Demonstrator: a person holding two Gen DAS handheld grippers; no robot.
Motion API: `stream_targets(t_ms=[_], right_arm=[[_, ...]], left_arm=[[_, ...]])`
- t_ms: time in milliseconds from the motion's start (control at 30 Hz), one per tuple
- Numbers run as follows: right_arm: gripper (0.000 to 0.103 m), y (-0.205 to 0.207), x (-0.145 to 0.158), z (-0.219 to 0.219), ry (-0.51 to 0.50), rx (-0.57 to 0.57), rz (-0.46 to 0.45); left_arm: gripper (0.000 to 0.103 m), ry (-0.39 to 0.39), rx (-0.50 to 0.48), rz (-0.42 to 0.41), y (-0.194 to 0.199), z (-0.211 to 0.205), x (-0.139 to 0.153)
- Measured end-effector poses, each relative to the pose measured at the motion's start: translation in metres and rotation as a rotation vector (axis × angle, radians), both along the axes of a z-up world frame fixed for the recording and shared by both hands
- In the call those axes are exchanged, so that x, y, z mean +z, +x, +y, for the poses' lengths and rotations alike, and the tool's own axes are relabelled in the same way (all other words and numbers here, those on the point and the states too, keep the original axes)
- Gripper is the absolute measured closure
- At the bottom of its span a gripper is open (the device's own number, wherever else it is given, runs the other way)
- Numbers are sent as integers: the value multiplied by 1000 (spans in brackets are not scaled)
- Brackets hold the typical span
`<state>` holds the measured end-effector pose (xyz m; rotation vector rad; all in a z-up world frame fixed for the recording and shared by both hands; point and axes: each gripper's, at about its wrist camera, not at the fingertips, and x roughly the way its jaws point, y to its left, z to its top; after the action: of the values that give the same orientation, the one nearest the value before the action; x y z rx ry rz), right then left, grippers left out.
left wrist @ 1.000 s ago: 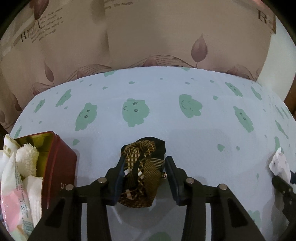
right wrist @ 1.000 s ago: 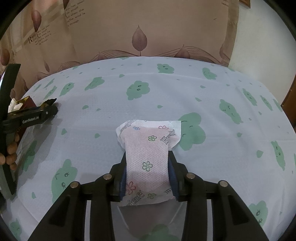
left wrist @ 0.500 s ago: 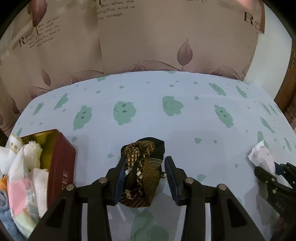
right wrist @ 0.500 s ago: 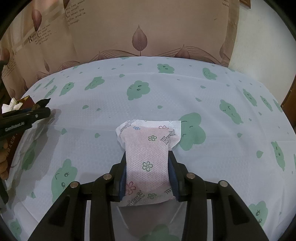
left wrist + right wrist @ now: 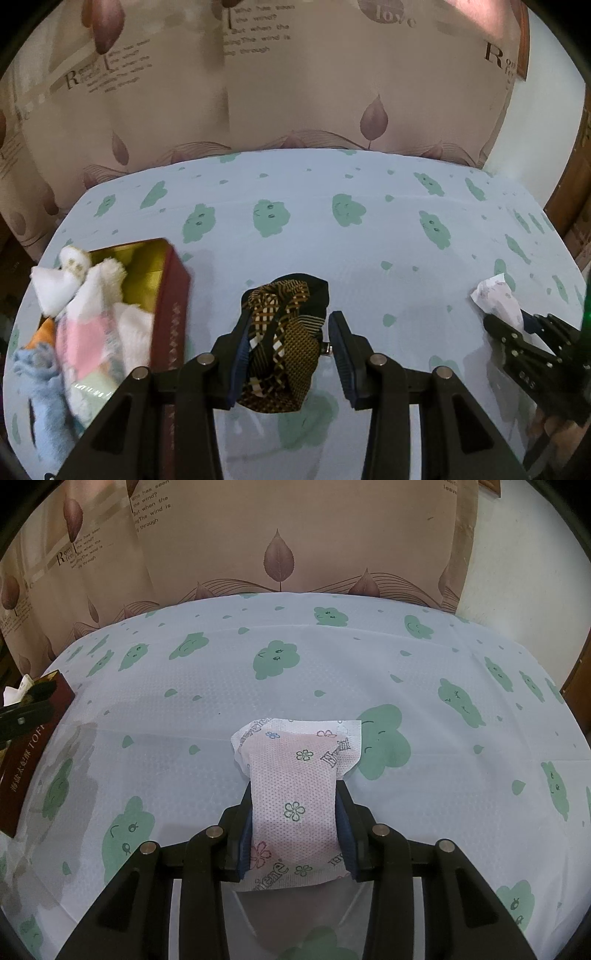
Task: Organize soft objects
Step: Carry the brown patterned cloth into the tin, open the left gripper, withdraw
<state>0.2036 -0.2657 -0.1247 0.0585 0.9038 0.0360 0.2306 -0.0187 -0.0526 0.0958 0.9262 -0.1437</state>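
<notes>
Left of left gripper point(image 5: 286, 345): tin point(image 5: 171, 306) part-filled; clamped patterned sock point(image 5: 284, 343) unplaced; right gripper point(image 5: 295, 819) clamps floral packet point(image 5: 295, 801), unplaced.

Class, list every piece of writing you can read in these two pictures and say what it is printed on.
"Who has seen the wind? But when the wind is passing through": curtain.
"love": curtain, left wrist view, blurred.
"TOFF", cut off, beside Chinese characters too small to read: red box.
"...iene", partly hidden by folds: pad packet, held in the right gripper.
Patterned cloth: no text.
</notes>
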Motion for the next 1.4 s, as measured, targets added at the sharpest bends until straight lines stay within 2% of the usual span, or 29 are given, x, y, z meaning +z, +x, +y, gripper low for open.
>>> stream_targets(t_ms=[467,833,1000,1233,1400], right_arm=[[65,0,0,-1,-2,0,0],[65,0,0,-1,-3,0,-1],[65,0,0,-1,-4,0,-1],[65,0,0,0,-4,0,-1],[65,0,0,-1,-6,-1,-1]], left_arm=[[62,21,36,-26,-33,48,49],[62,51,144,-75,-38,113,84],[62,26,197,-64,-33,140,84],[62,6,223,-44,-17,155,68],[62,-57,257,-7,-2,171,59]])
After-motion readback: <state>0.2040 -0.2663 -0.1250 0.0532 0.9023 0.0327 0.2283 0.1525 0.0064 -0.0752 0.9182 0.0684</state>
